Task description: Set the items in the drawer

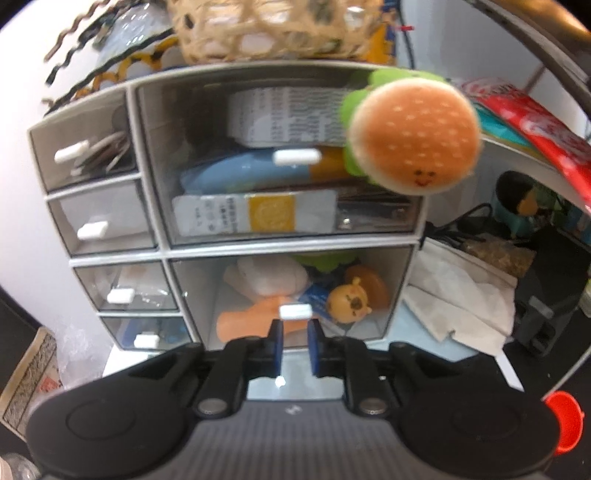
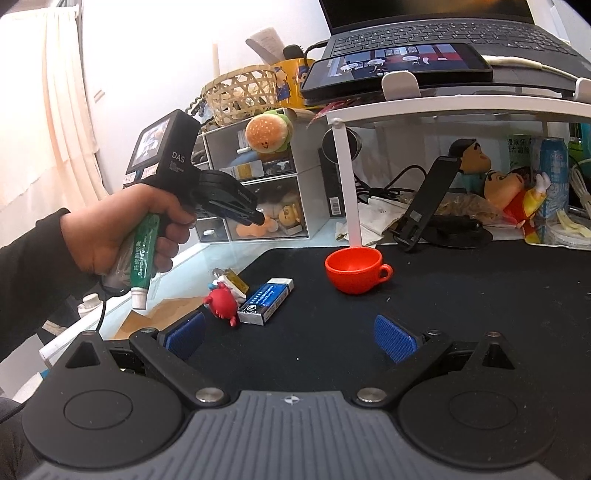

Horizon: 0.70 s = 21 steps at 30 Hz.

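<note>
The drawer organizer (image 1: 236, 206) stands on the desk, its lower large drawer (image 1: 291, 295) holding plush toys. The left gripper (image 1: 295, 332), jaws narrowly parted, sits just before that drawer's white handle (image 1: 294, 312). The right gripper (image 2: 291, 336) hovers wide open and empty above the red crab toy (image 2: 221, 302), eraser box (image 2: 266, 301) and red cup (image 2: 356, 269).

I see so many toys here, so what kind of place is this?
Probably someone's desk at home. A laptop sits on a white shelf, a little drawer cabinet holds toys and bits, and a red cup stands on the black mat.
</note>
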Each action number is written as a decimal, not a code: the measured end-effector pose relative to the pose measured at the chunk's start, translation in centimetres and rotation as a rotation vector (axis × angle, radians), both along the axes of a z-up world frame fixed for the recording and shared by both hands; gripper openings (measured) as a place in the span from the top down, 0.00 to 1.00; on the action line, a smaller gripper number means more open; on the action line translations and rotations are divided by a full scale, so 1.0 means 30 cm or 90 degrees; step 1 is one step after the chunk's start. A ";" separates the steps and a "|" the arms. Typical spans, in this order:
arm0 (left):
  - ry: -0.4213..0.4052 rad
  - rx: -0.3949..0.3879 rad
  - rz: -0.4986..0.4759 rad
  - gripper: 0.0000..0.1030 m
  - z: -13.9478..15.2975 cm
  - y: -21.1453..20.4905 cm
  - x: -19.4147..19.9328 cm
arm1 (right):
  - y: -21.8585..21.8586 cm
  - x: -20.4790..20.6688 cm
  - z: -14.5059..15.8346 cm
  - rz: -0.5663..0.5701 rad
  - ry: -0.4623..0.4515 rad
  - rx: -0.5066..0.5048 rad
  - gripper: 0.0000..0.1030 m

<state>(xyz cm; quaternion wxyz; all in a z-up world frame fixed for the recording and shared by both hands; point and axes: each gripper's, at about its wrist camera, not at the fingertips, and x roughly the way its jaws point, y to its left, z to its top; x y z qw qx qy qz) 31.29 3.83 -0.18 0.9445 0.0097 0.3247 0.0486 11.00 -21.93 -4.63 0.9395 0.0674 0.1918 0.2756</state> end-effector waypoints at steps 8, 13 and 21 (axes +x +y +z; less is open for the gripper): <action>-0.009 0.014 -0.008 0.74 0.011 -0.001 -0.020 | -0.009 0.000 -0.001 0.005 0.000 0.013 0.03; -0.015 0.035 -0.003 0.74 0.021 -0.017 -0.018 | -0.010 -0.002 -0.002 0.007 -0.001 0.017 0.03; -0.001 0.025 0.007 0.73 0.021 -0.004 0.001 | -0.011 -0.008 -0.003 0.011 -0.003 0.019 0.03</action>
